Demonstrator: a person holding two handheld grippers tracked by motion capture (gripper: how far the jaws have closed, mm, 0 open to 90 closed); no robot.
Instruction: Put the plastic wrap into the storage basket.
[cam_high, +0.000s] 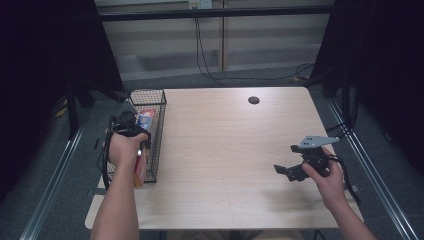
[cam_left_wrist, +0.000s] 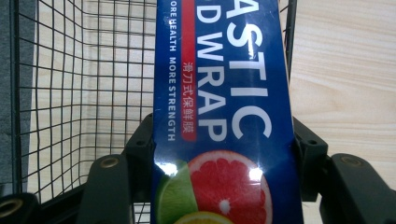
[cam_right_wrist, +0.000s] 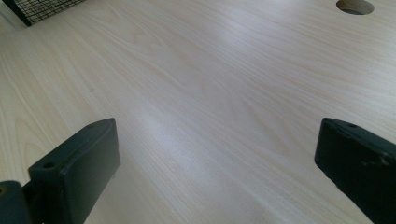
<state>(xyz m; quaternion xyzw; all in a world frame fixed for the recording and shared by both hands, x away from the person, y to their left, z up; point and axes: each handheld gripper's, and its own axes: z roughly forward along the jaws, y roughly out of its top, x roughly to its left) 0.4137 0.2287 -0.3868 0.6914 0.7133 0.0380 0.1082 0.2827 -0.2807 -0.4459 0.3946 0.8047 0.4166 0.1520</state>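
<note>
The plastic wrap box (cam_left_wrist: 224, 112), blue with citrus printed on it, sits clamped between the pads of the left tongs (cam_left_wrist: 219, 168) and slants over the near end of the wire basket (cam_high: 150, 130). To seat it well, I would lower it lengthwise along the basket's inside wall, keep it clear of the mesh rim, and let go only once it rests flat. Another package (cam_high: 146, 119) lies inside, beyond those tongs. The right tongs (cam_right_wrist: 215, 172) hover apart over bare worktop (cam_right_wrist: 196, 84).
</note>
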